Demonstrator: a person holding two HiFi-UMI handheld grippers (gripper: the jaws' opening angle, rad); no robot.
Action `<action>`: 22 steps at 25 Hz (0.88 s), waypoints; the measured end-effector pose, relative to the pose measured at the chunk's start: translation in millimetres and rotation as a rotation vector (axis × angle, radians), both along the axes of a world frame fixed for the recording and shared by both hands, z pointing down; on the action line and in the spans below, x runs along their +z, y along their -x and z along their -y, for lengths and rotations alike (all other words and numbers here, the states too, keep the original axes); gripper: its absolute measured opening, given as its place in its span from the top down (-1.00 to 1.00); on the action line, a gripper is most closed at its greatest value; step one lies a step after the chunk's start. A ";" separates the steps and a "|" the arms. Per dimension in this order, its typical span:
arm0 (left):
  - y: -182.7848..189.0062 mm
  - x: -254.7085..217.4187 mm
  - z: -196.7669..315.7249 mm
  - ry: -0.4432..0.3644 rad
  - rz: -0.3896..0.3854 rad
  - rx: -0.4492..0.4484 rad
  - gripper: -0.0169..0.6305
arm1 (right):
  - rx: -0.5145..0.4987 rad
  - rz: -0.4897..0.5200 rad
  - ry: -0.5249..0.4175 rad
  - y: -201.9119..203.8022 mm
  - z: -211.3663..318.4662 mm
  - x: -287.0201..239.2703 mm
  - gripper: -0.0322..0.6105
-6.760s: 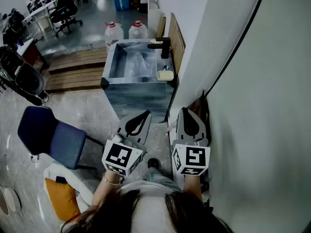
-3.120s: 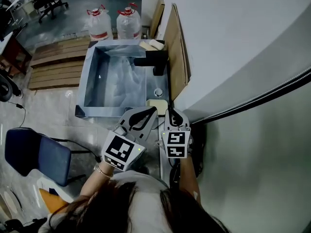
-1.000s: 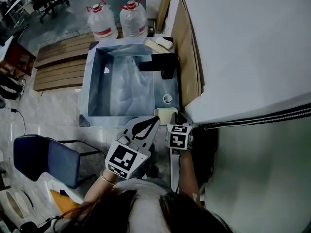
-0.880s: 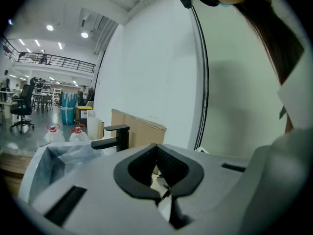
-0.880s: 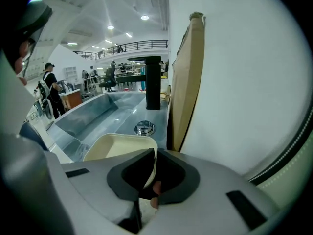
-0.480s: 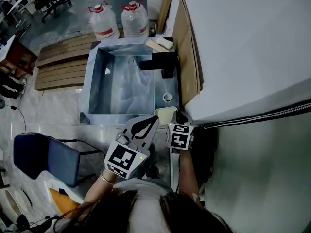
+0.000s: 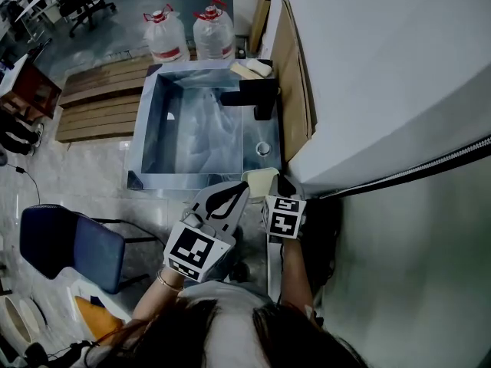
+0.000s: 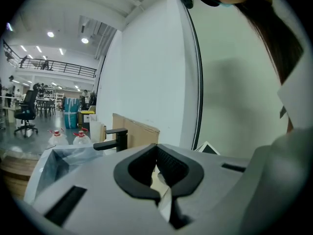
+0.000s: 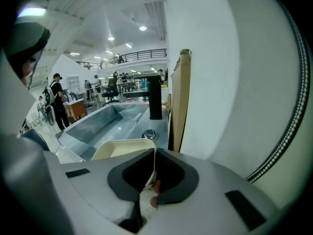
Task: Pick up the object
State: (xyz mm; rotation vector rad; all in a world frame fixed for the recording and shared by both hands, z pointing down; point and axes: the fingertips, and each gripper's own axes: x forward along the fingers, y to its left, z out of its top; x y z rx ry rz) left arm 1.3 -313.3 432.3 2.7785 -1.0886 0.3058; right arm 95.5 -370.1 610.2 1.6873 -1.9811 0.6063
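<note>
Fingers [image 9: 172, 176] of your right gripper [image 9: 154, 153] are clamped on the near rim of the cream dish [image 9: 121, 149], which is at the near right corner of the sink [image 7: 144, 121], short of the black tap [image 7: 253, 96]. Your left gripper [image 8: 156, 147] has its fingers [image 8: 175, 164] together on nothing, just left of the dish.

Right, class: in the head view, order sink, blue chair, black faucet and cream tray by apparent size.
sink
blue chair
black faucet and cream tray: alike, the tray partly behind the right gripper
</note>
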 end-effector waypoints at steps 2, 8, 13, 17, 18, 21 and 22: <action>0.3 -3.4 -6.1 -0.007 -0.001 -0.002 0.92 | -0.002 0.002 -0.012 0.5 -5.2 -5.1 0.80; 0.8 -10.1 -23.8 -0.030 -0.004 -0.012 0.92 | 0.005 0.014 -0.050 -3.2 -19.4 -23.0 0.80; 2.5 -17.6 -39.1 -0.049 -0.007 -0.019 0.92 | 0.011 0.029 -0.093 -6.6 -31.8 -40.0 0.80; 3.4 -24.2 -52.3 -0.063 -0.011 -0.026 0.92 | 0.010 0.037 -0.134 -7.6 -41.7 -55.7 0.80; 3.8 -25.3 -55.9 -0.067 -0.012 -0.028 0.92 | 0.011 0.039 -0.141 -7.8 -44.7 -58.9 0.80; 4.4 -29.0 -66.1 -0.078 -0.015 -0.036 0.92 | 0.015 0.047 -0.164 -10.1 -53.2 -68.5 0.80; 4.4 -30.8 -69.4 -0.082 -0.016 -0.038 0.92 | 0.017 0.050 -0.173 -11.3 -56.0 -72.3 0.80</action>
